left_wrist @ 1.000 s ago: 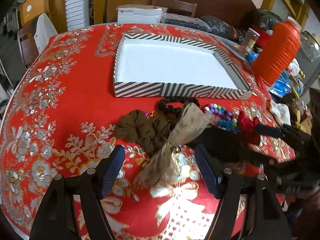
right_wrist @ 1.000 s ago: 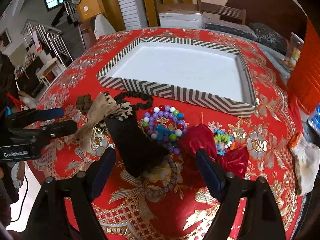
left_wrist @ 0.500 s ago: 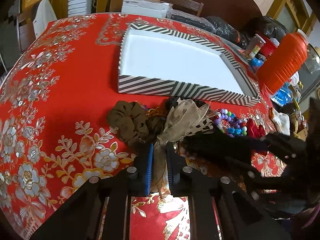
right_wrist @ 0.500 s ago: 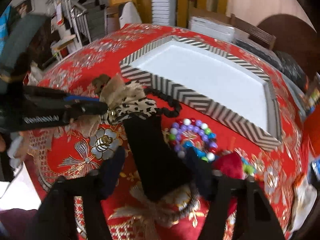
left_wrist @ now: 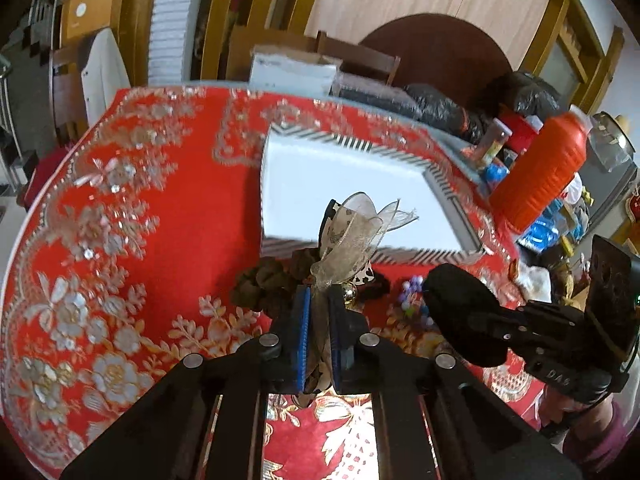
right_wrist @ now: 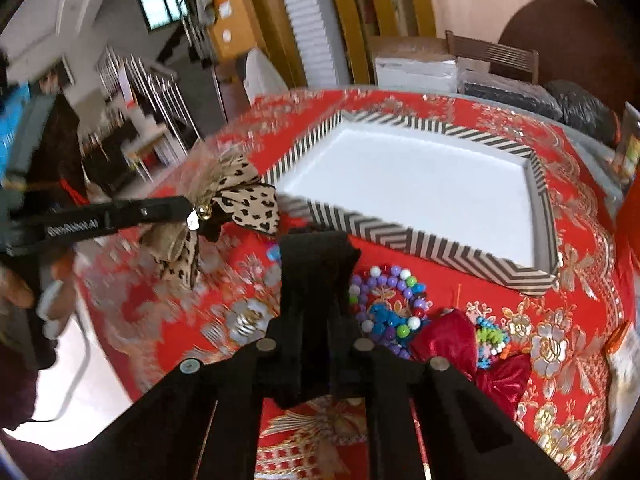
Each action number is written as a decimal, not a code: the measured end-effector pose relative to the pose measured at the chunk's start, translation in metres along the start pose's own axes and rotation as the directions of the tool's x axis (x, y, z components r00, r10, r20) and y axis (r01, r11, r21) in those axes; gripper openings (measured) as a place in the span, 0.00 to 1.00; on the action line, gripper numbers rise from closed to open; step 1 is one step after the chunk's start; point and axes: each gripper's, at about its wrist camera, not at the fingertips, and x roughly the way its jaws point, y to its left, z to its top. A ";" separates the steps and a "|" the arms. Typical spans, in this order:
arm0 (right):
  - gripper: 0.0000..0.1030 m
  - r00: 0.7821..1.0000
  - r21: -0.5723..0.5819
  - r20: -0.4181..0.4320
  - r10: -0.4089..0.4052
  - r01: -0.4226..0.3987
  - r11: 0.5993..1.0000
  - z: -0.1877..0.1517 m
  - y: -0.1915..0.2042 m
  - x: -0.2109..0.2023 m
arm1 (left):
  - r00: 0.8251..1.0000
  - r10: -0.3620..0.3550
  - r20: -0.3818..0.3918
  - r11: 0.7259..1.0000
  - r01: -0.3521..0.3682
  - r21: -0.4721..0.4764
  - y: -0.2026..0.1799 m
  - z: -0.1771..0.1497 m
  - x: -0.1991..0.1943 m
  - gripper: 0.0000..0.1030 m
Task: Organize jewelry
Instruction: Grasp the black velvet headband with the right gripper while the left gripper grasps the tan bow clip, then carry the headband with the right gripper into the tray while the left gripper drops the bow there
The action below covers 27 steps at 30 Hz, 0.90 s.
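Observation:
My left gripper (left_wrist: 318,300) is shut on a beige leopard-print bow (left_wrist: 354,236) and holds it above the table, in front of the striped tray (left_wrist: 432,256). The bow also shows in the right wrist view (right_wrist: 236,204). My right gripper (right_wrist: 316,260) is shut on a black velvet piece (right_wrist: 312,280) and holds it off the table; it shows in the left wrist view (left_wrist: 464,312). Colourful bead bracelets (right_wrist: 388,304) and a red velvet bow (right_wrist: 452,340) lie on the red cloth. A brown scrunchie (left_wrist: 264,284) lies under the lifted bow. The tray's white floor (right_wrist: 408,184) holds nothing.
An orange ribbed bottle (left_wrist: 540,176) and small jars stand right of the tray. Black bags (left_wrist: 440,108) and a white box (left_wrist: 292,70) sit at the table's far edge. A white cloth (right_wrist: 624,360) lies at the right.
My left gripper has lifted the leopard bow off the table toward the tray. My right gripper has closed on the black velvet piece and raised it.

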 end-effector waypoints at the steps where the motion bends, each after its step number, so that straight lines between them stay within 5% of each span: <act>1: 0.08 1.000 0.010 0.011 0.005 -0.005 1.000 0.002 -0.001 -0.004 | 1.000 -0.007 0.005 1.000 0.007 -0.001 0.000 0.003 -0.003 0.05; 16: 0.08 0.984 0.064 0.121 -0.129 0.122 0.991 0.042 -0.039 -0.039 | 0.996 0.037 0.076 0.997 -0.042 0.062 -0.024 0.064 0.018 0.05; 27: 0.08 0.972 0.143 0.069 -0.224 0.213 0.967 0.075 -0.097 0.002 | 0.997 0.078 0.028 0.994 -0.080 0.074 -0.030 0.097 0.084 0.05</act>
